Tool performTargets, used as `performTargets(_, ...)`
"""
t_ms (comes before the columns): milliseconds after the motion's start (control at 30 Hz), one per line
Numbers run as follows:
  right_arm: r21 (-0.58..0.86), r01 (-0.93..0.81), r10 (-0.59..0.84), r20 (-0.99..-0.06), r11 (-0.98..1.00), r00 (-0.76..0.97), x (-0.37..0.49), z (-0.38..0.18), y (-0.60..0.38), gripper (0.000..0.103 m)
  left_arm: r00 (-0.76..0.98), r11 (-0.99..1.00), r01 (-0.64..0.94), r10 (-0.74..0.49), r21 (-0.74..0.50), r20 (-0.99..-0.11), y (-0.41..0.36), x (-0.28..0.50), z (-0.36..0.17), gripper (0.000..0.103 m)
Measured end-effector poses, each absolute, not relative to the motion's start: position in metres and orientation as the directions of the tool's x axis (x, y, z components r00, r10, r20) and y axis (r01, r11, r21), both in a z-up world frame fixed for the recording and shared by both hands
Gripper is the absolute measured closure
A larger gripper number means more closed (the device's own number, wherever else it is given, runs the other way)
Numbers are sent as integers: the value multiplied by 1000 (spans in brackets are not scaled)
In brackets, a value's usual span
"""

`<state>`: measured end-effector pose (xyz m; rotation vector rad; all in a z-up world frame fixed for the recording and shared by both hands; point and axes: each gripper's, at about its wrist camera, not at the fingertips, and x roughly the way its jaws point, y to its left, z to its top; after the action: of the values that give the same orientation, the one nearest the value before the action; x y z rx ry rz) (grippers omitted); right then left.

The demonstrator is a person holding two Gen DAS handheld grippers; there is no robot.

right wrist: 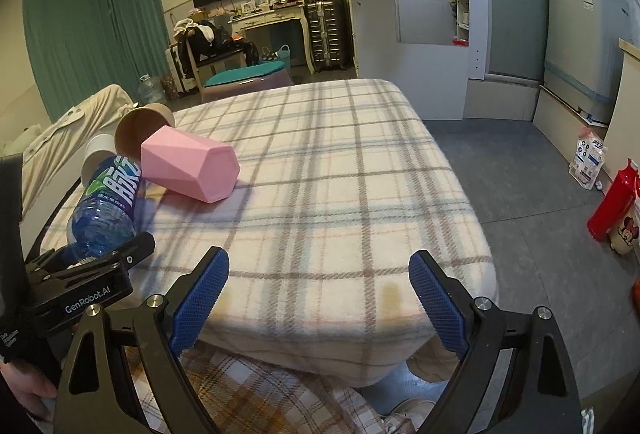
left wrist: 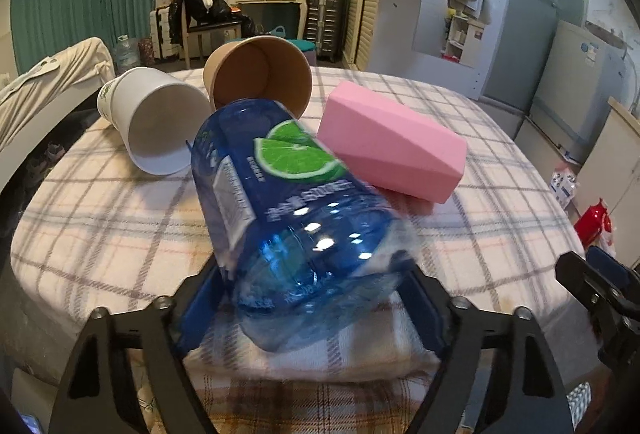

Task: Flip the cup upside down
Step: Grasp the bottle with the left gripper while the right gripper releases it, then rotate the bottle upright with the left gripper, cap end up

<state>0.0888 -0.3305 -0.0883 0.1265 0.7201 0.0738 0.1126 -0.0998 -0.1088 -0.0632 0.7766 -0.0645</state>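
My left gripper [left wrist: 316, 286] is shut on a blue see-through plastic bottle [left wrist: 288, 201] with a lime label. The bottle is tilted with its far end pointing away and looks blurred. Behind it three cups lie on their sides on the plaid-covered table [left wrist: 480, 218]: a white paper cup [left wrist: 154, 121], a brown paper cup [left wrist: 260, 73] and a pink faceted cup [left wrist: 392, 149]. The right wrist view shows the same pink cup [right wrist: 188, 169], brown cup [right wrist: 140, 133], white cup [right wrist: 98, 153] and blue bottle [right wrist: 106, 209] at far left. My right gripper [right wrist: 320, 294] stands open over the table's near edge, holding nothing.
The plaid table [right wrist: 340, 173] has bare cloth across its middle and right. On the grey floor to the right stand a red bottle [right wrist: 612, 201] and a white packet [right wrist: 588, 161]. A cloth-draped chair [left wrist: 52, 81] is at the left. The person's plaid trousers [right wrist: 260, 394] are below.
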Motion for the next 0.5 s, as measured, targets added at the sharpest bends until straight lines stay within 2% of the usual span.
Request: performTargets(500,133,-59,132,-641,989,756,85,-80,-305,11,769,994,88,-112,-70,-629,-70,95,-60,26)
